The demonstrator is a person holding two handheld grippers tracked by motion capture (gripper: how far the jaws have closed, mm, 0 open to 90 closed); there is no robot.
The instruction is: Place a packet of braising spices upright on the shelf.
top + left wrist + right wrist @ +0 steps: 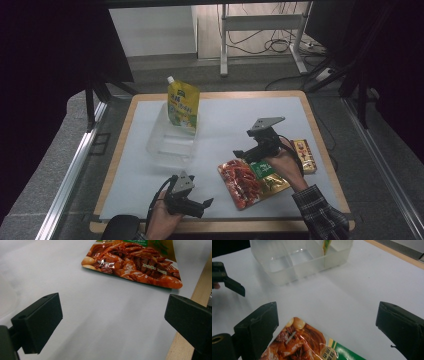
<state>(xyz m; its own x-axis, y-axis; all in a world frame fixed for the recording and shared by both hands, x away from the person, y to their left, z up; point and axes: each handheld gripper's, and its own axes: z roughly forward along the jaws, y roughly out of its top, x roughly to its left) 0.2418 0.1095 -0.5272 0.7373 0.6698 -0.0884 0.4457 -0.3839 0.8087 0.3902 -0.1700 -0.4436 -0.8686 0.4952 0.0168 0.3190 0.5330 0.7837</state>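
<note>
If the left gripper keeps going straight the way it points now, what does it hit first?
Most likely the red snack packet, lying flat straight ahead of the open left gripper. Bare white table cover lies between; depth is uncertain, so the jaws might pass over the packet.

The glossy food pouch (252,180) is lying flat on the white table (240,115), near its front edge and right of the middle, turned at a slant so one corner is pointing toward the front edge. Its face is showing reddish-brown braised meat (135,263), with a green band (348,353) and gold trim along the end toward the right edge. In the right gripper view its nearest corner (295,323) is sitting between the two spread jaws.
</note>
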